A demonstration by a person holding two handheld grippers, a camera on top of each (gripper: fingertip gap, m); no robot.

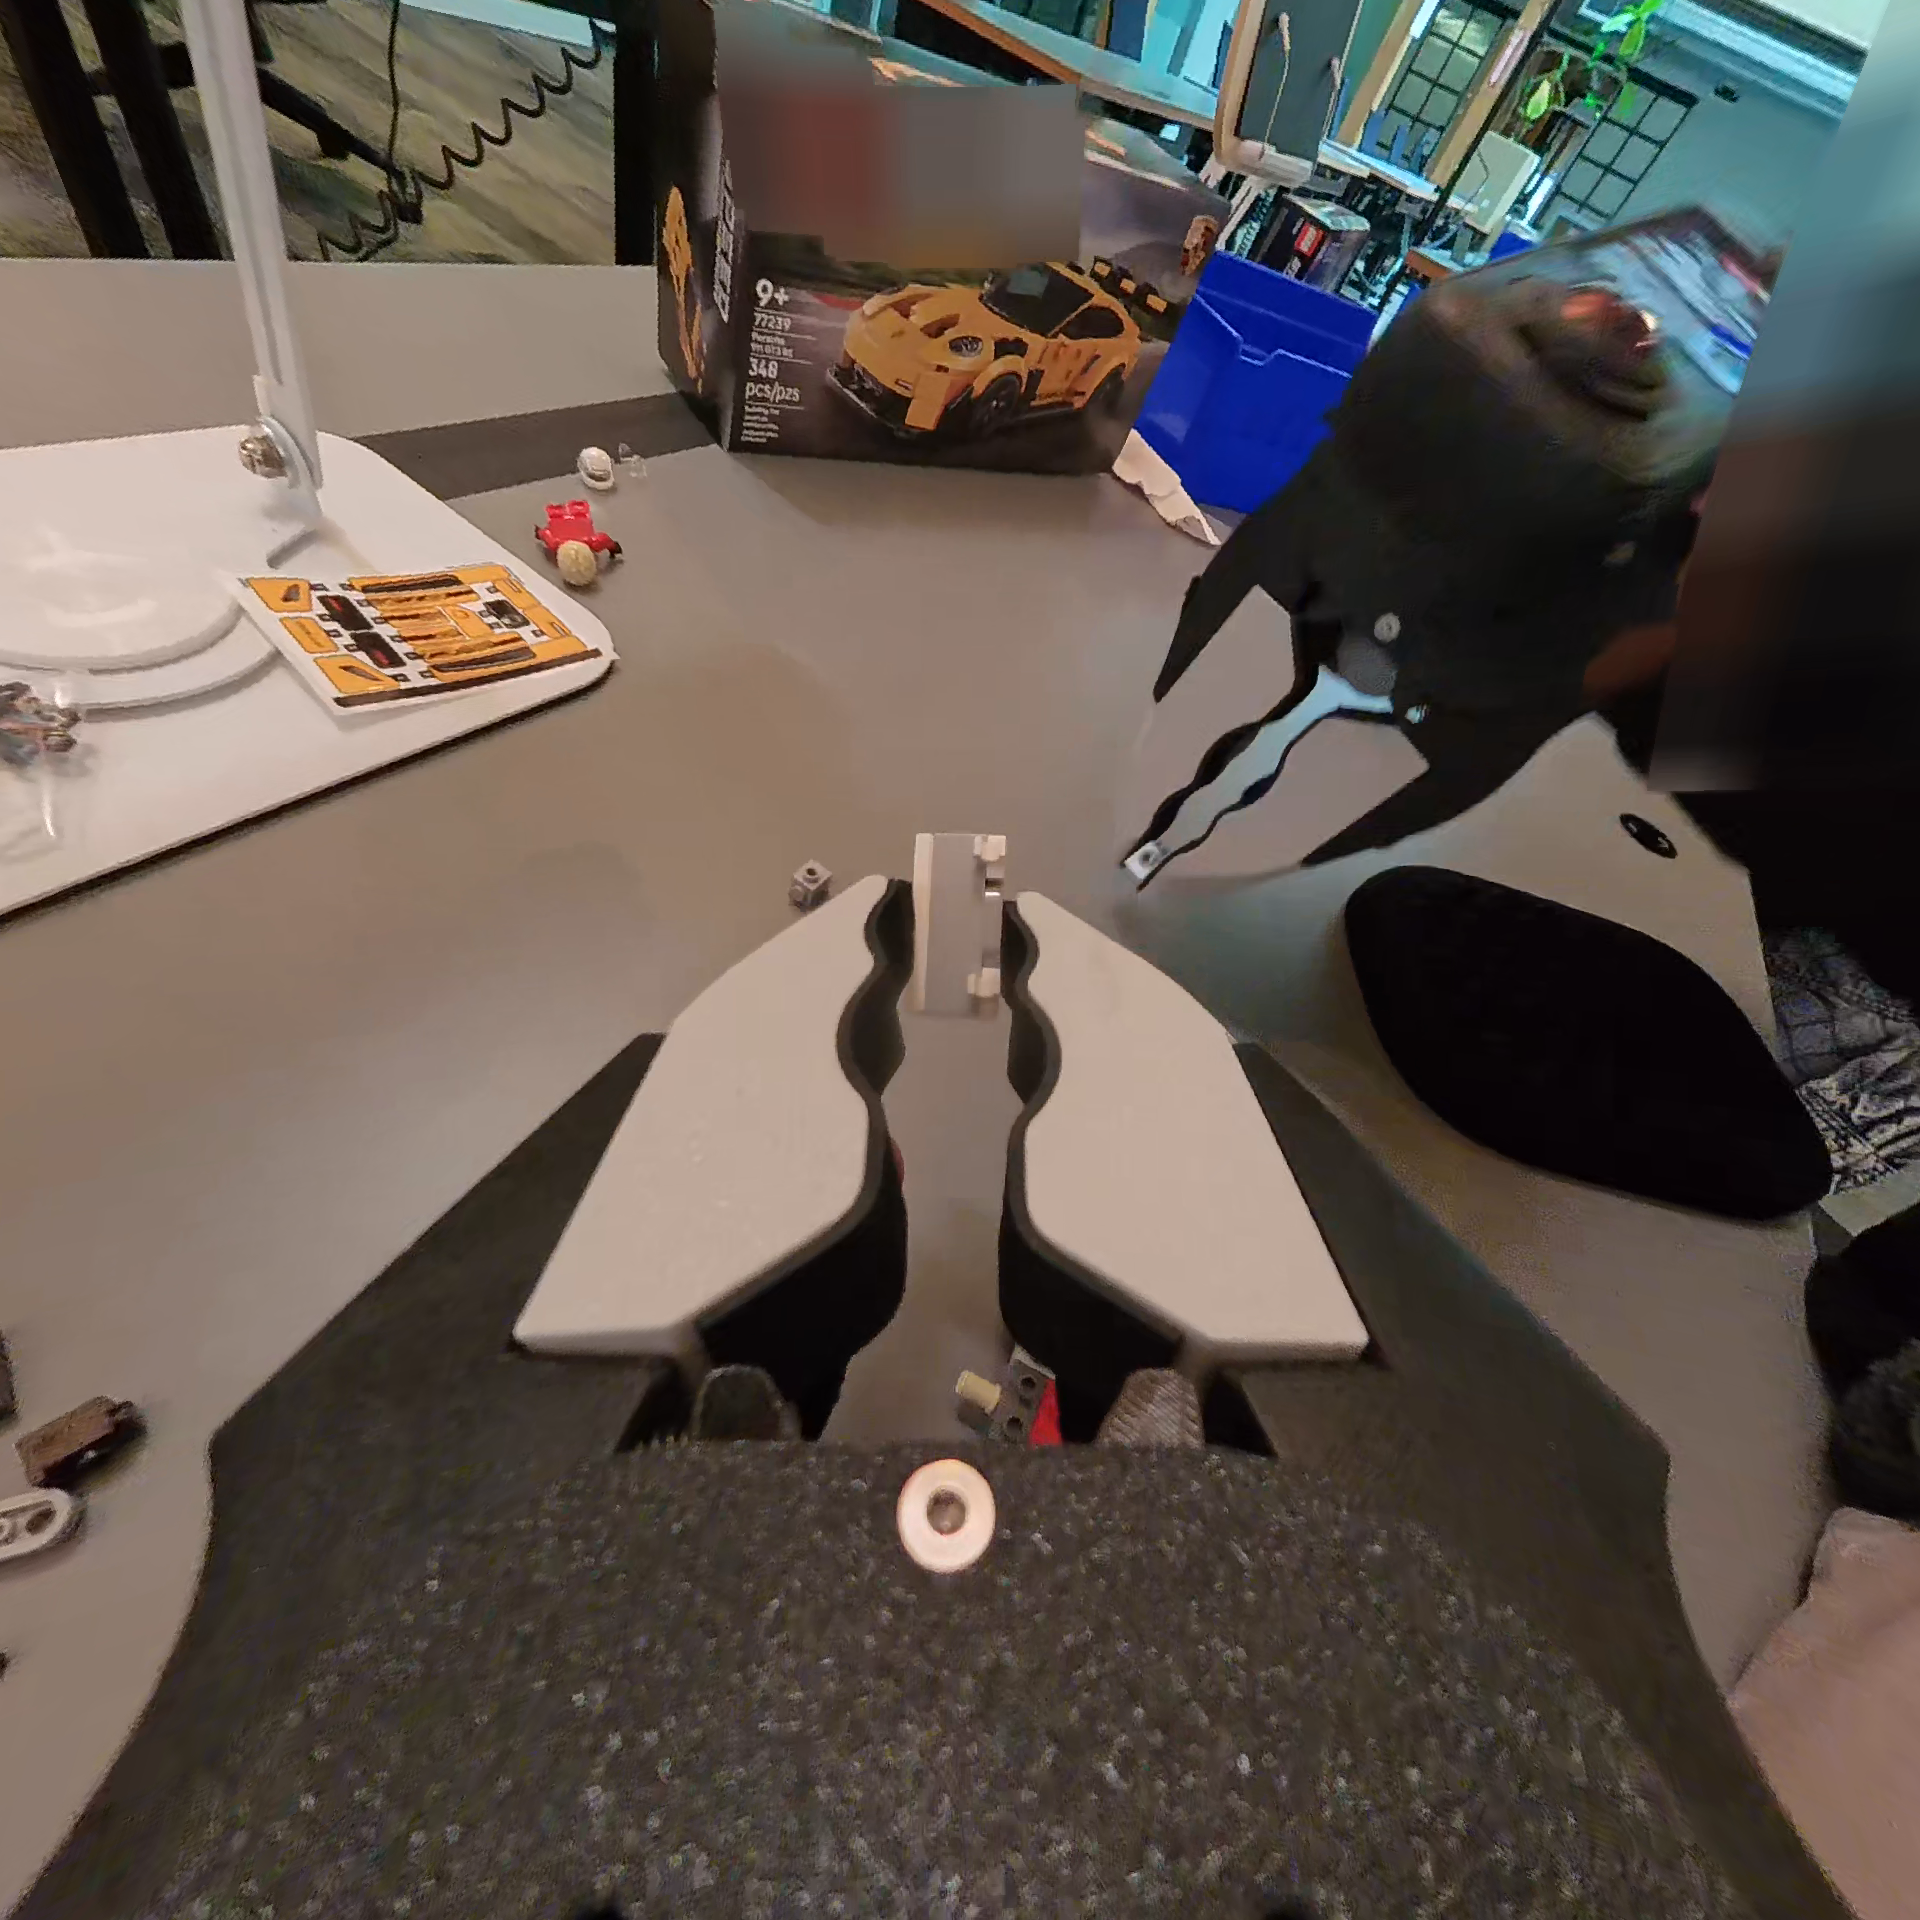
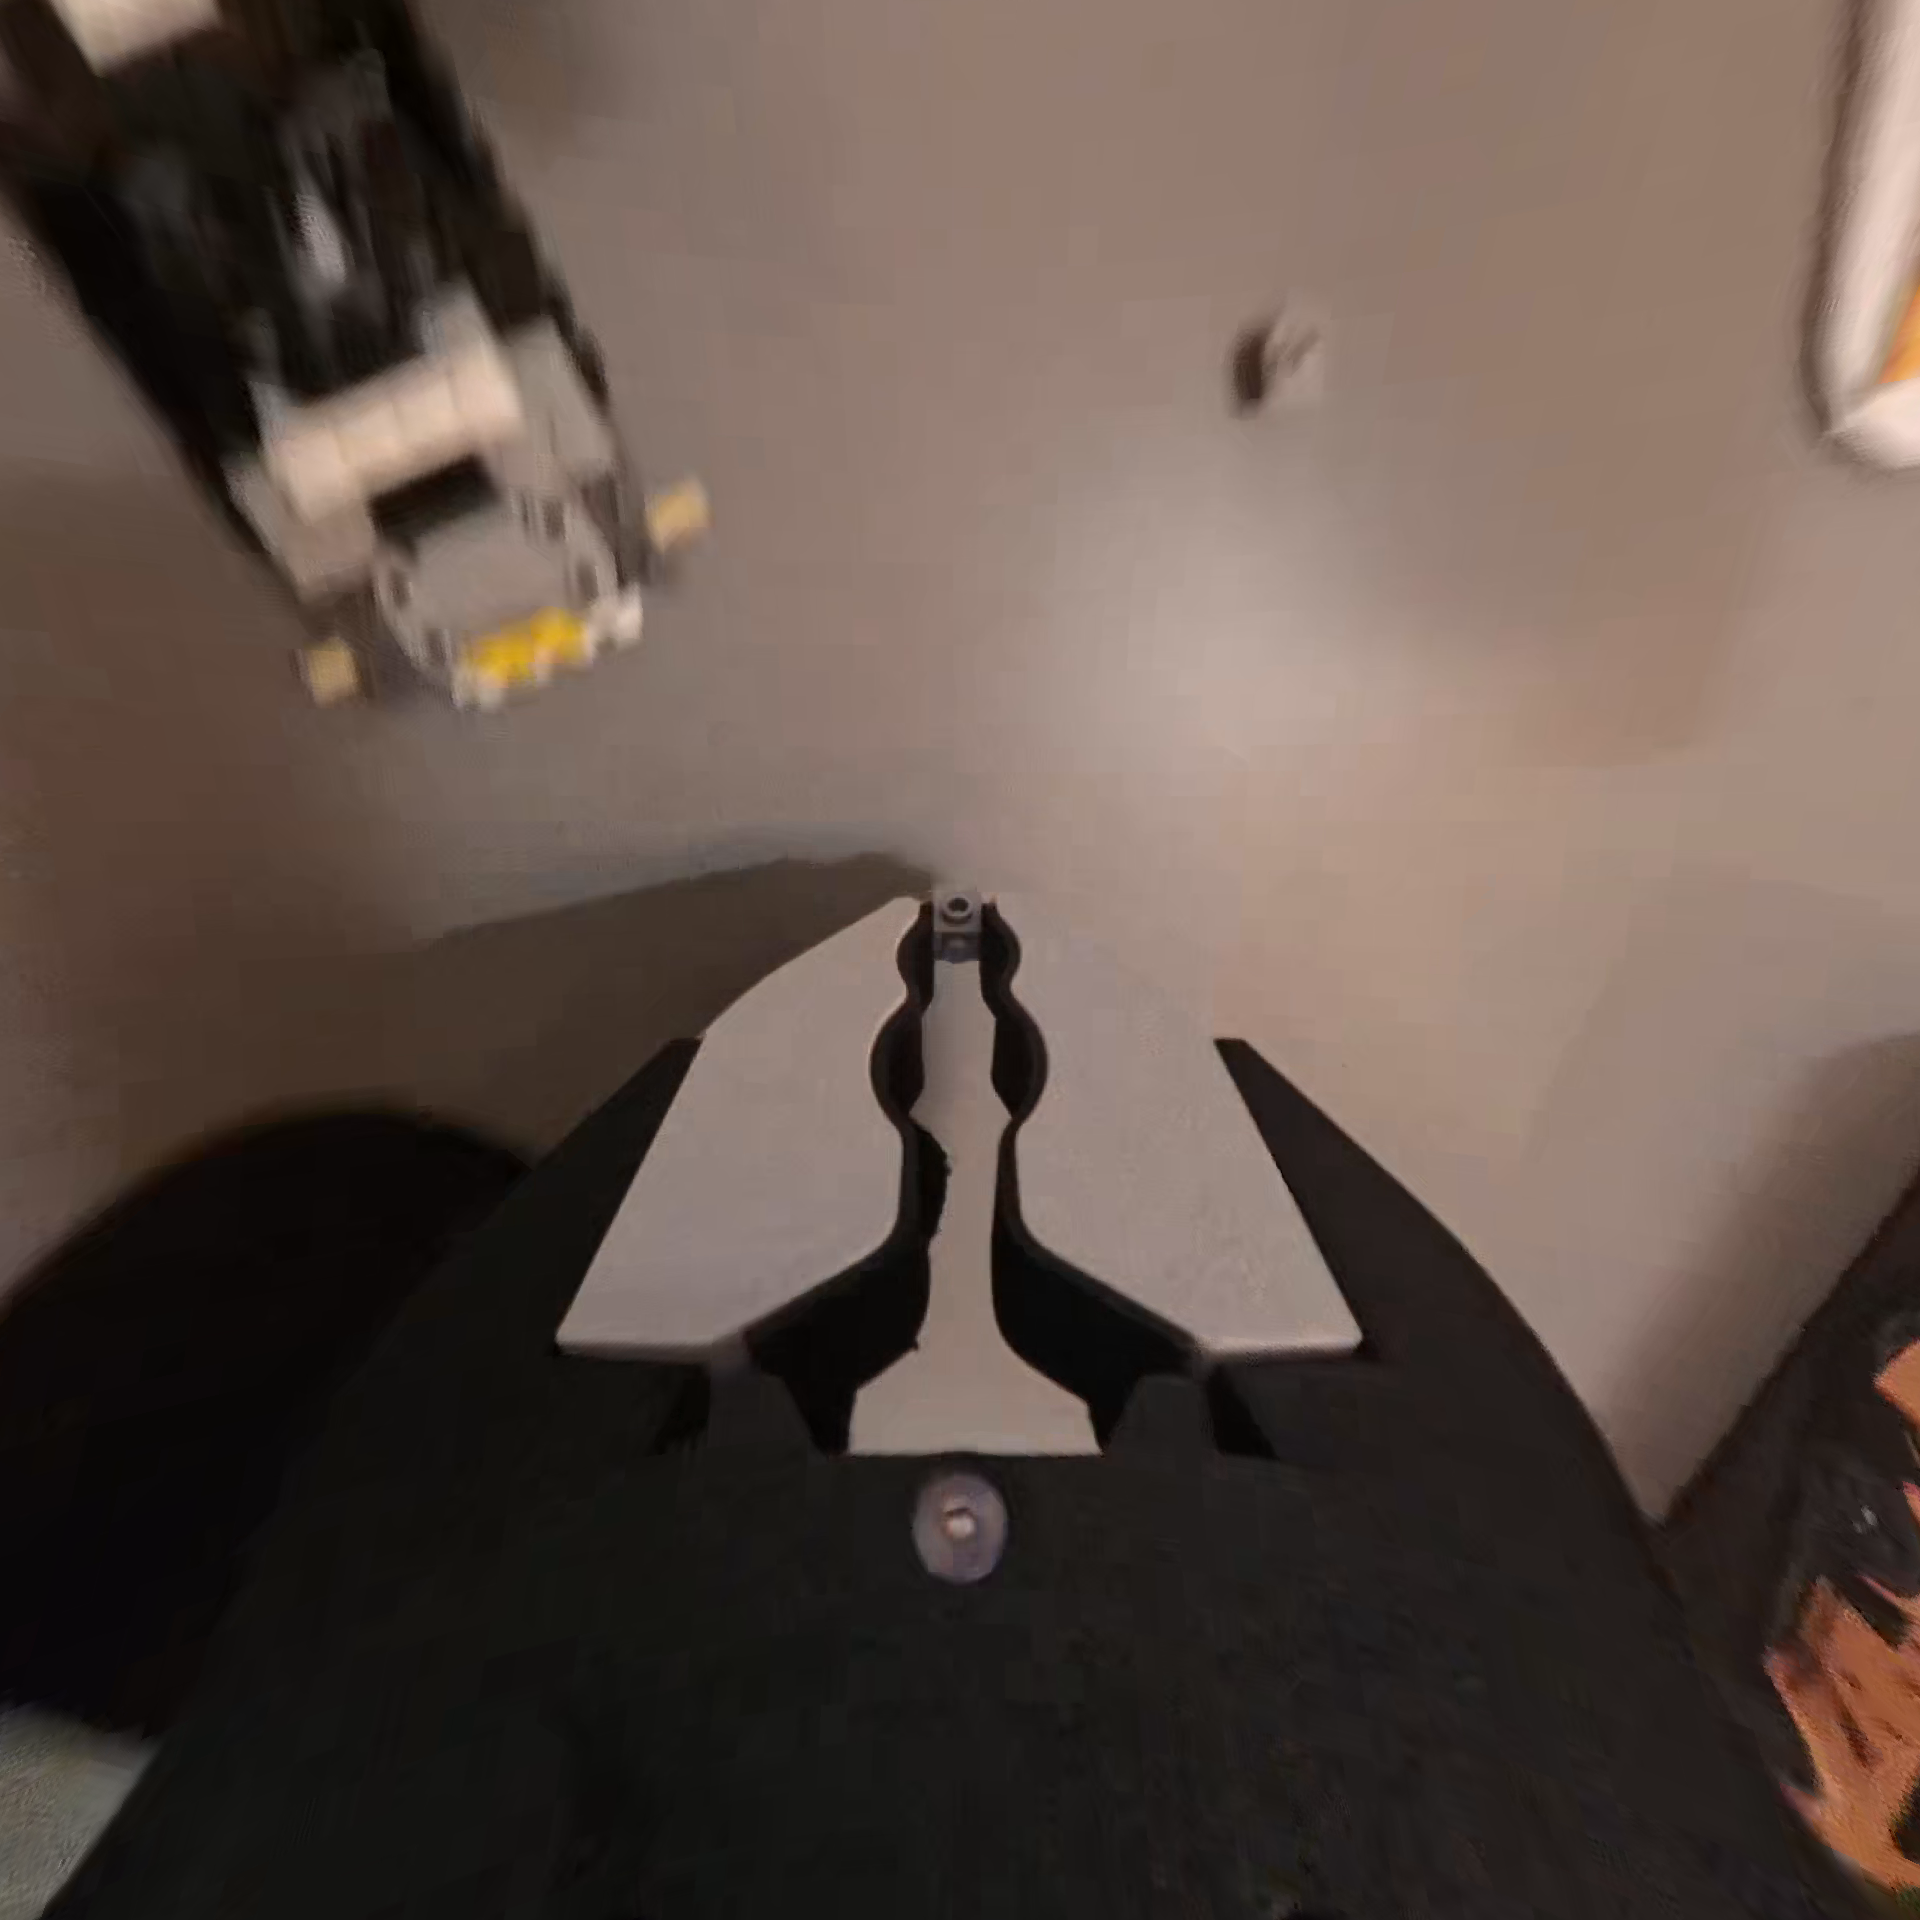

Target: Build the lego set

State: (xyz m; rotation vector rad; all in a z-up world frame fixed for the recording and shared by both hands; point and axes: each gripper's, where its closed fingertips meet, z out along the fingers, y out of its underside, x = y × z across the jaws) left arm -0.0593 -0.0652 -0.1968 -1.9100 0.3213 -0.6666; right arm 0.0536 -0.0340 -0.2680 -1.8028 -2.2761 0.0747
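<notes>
My left gripper is shut on a light grey Lego plate piece, held upright between its tips above the grey table. My right gripper is shut on a tiny grey studded brick. In the left wrist view it shows to the right, tilted down, with the tiny brick at its tips. The partly built black, white and yellow car lies blurred at the upper left of the right wrist view. Another small grey brick lies on the table just left of my left fingertips.
The Lego box stands at the back beside a blue bin. A sticker sheet lies on a white lamp base. Red minifigure parts, a black pad and loose pieces lie around.
</notes>
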